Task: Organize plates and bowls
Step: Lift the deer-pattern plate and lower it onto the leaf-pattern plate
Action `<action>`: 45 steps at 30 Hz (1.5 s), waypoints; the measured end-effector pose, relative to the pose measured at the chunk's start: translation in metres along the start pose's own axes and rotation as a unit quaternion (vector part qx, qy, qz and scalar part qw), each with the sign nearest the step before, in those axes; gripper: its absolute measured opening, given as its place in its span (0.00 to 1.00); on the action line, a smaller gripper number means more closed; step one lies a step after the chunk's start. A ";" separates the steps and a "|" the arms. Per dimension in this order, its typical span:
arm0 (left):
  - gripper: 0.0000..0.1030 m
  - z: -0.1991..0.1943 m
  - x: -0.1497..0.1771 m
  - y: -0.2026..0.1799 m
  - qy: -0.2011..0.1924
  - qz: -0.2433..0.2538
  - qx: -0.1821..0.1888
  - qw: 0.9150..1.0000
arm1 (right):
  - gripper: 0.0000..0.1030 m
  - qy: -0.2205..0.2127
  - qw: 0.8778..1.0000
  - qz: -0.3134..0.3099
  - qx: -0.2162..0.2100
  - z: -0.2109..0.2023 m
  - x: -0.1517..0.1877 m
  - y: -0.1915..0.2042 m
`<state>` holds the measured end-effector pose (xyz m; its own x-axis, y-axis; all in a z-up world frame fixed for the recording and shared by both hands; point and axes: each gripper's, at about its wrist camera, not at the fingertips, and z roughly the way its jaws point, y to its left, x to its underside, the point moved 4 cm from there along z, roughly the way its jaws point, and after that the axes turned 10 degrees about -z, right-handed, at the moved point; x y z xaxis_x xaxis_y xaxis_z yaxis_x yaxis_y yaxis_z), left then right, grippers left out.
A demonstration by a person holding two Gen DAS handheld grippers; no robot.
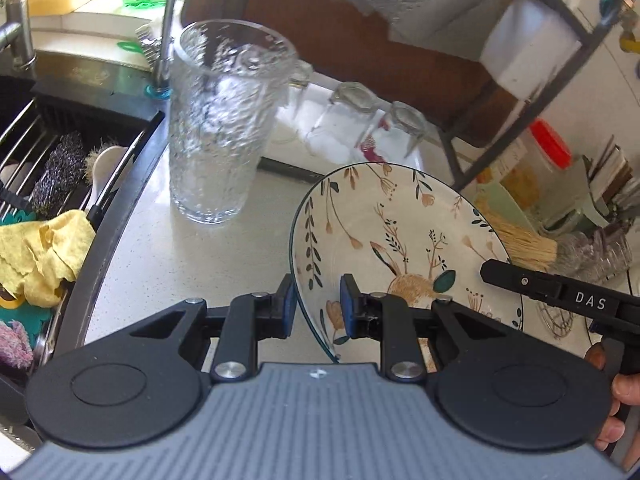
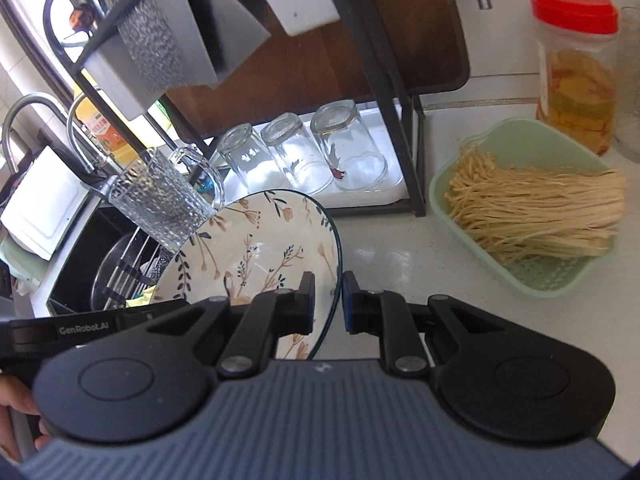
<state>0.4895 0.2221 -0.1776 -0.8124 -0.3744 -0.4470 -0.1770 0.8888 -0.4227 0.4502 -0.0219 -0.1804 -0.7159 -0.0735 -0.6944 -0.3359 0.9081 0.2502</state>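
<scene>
A floral bowl (image 1: 400,240) with a dark rim is held tilted above the white counter. My left gripper (image 1: 318,306) straddles its left rim, one pad outside and one inside, with a visible gap around the rim. My right gripper (image 2: 327,300) straddles the same bowl (image 2: 260,240) at its right rim, pads close on either side. The right gripper's black body (image 1: 560,292) shows at the right in the left wrist view.
A tall textured glass (image 1: 224,120) stands on the counter by the sink (image 1: 60,160). Three upturned glasses (image 2: 304,156) sit on a white tray under a black rack (image 2: 384,92). A green basket of enoki mushrooms (image 2: 532,216) and a red-lidded jar (image 2: 576,68) are on the right.
</scene>
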 end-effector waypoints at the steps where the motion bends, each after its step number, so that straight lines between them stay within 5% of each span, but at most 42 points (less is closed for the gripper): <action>1: 0.26 -0.005 -0.001 -0.006 0.004 0.011 0.000 1.000 | 0.16 0.000 1.000 0.004 0.004 -0.008 0.000 0.000; 23: 0.26 -0.068 0.029 -0.063 0.033 0.069 0.040 0.996 | 0.16 -0.026 0.997 0.061 0.037 -0.123 0.026 0.009; 28: 0.26 -0.060 0.049 -0.067 0.054 0.112 0.036 0.992 | 0.16 -0.018 0.995 0.076 0.058 -0.130 0.049 0.008; 45: 0.26 -0.008 0.110 -0.055 0.138 0.146 0.017 0.979 | 0.16 0.047 0.987 0.113 0.106 -0.116 0.138 -0.003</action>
<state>0.4059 0.1344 -0.1976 -0.9460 -0.0157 -0.3239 0.0998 0.9363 -0.3368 0.2811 -0.0822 -0.1990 -0.8152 0.1123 -0.5682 -0.0325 0.9706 0.2384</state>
